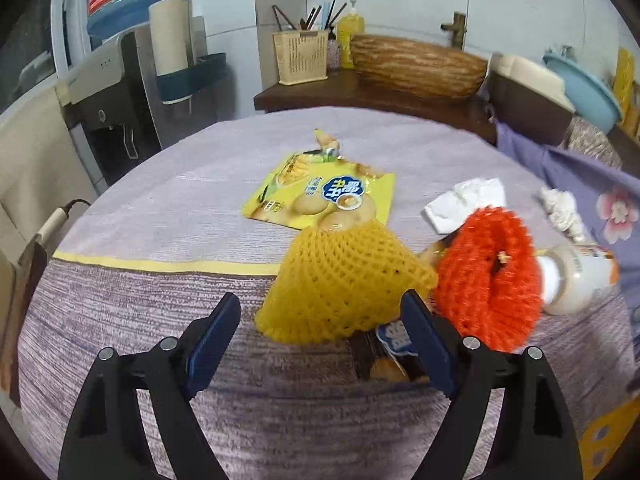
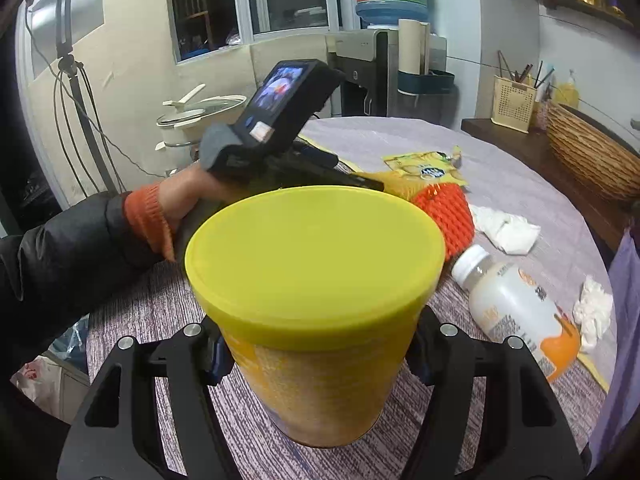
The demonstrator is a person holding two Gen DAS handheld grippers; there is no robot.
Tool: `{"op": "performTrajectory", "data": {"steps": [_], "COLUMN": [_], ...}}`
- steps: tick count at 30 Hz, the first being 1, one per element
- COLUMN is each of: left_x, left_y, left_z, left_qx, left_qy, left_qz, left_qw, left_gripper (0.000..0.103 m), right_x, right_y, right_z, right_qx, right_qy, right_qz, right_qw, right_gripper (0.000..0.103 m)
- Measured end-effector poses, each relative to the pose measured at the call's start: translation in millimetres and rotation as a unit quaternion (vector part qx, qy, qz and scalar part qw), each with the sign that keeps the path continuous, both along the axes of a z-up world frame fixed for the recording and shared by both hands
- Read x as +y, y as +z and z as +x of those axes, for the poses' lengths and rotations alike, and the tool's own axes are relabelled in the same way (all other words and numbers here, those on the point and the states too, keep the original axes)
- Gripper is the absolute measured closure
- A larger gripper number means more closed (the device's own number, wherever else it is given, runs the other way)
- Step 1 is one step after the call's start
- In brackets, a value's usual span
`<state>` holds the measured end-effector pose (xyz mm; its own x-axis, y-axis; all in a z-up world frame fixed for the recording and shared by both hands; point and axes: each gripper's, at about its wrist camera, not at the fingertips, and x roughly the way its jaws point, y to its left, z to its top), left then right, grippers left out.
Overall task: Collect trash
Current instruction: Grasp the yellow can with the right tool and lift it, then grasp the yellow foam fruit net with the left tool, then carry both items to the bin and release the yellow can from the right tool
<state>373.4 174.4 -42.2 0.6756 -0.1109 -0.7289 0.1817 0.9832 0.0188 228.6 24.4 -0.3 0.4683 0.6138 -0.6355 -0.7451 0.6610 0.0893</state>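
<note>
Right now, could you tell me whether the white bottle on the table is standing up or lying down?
Lying down: the bottle rests on its side on the tablecloth, its white cap pointing sideways toward the orange net.

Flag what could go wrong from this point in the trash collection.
1. The left tool is open around the yellow foam net, with a brown snack wrapper underneath; closing may catch both or only the springy mesh, which could slip free.
2. The right tool grips the yellow-lidded canister just under its lid, so the canister might tilt.
3. The plastic bottle lies on its side and may roll if bumped.
</note>
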Motion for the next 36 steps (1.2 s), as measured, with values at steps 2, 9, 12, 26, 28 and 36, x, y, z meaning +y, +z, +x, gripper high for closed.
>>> {"op": "performTrajectory", "data": {"steps": [2, 9, 12, 26, 28, 36], "left_x": [-3, 3, 12, 22, 8, -84], "left_y": [-9, -10, -6, 27, 32, 30], "left_z": [10, 6, 0, -122, -147, -209], "left_qx": [0.022, 0.013, 0.012, -0.052, -0.063, -0.080], "left_qy": [-0.006, 0.014, 0.023, 0.061, 0.050, -0.017], "left_qz": [-0.005, -0.003, -0.027, -0.045, -0.050, -0.064], "left_qw": [0.9997, 0.9998, 0.9993, 0.9957, 0.9955, 0.9946], "left_gripper": [0.035, 0.077, 0.079, 0.080, 0.080, 0.079], "right_x": [-5, -26, -34, -76, -86, -154], "right_y": [-3, -7, -9, -15, -17, -27], "right_z": [-3, -11, -13, -43, -49, -70], "right_qx": [0.003, 0.010, 0.010, -0.007, -0.008, -0.006], "right_qy": [-0.004, -0.026, -0.040, -0.095, -0.105, -0.179], "right_qz": [0.004, 0.037, 0.049, 0.077, 0.083, 0.099], "right_qw": [1.000, 0.999, 0.998, 0.992, 0.991, 0.979], "right_gripper": [0.037, 0.037, 0.037, 0.037, 0.037, 0.037]}}
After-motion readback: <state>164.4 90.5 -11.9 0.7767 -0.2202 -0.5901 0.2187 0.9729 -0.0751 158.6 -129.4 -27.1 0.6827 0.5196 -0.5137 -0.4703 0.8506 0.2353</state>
